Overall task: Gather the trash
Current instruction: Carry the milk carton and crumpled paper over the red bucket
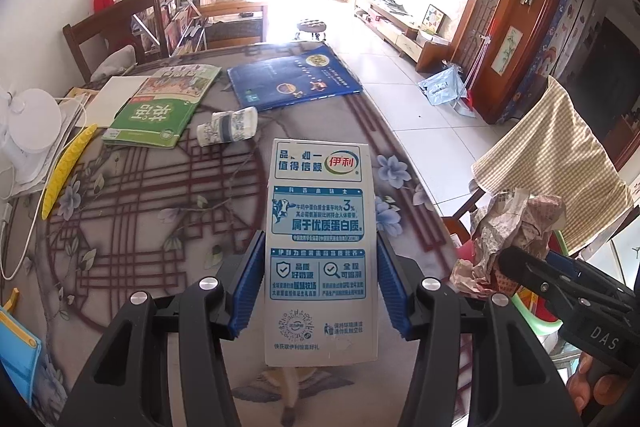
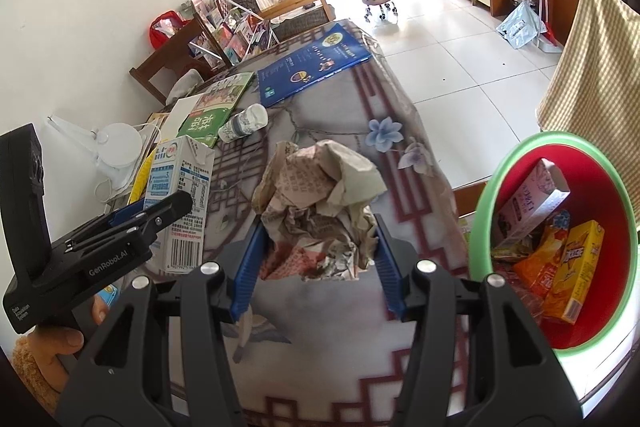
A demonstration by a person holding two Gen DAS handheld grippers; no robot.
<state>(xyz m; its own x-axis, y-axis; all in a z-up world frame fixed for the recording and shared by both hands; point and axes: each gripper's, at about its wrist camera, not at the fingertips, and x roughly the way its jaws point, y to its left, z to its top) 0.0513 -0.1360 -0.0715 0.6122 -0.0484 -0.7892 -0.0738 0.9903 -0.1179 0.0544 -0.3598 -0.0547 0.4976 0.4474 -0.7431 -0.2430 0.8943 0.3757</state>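
My left gripper (image 1: 320, 267) is shut on a white and blue milk carton (image 1: 322, 227), held upright above the patterned table (image 1: 160, 187); the same carton (image 2: 180, 199) shows at the left of the right wrist view. My right gripper (image 2: 316, 251) is shut on a crumpled ball of printed paper (image 2: 320, 195), also seen at the right of the left wrist view as the paper ball (image 1: 516, 227). A red bin with a green rim (image 2: 600, 307) stands off the table's right edge and holds several boxes and wrappers. A paper cup (image 1: 228, 127) lies on its side further back on the table.
Books lie at the back of the table: a green book (image 1: 160, 115) and a blue book (image 1: 292, 75). A white desk lamp (image 1: 32, 123) and a yellow strip (image 1: 68, 167) sit at the left. A checked cloth (image 1: 556, 163) hangs over a chair on the right. Tiled floor lies beyond.
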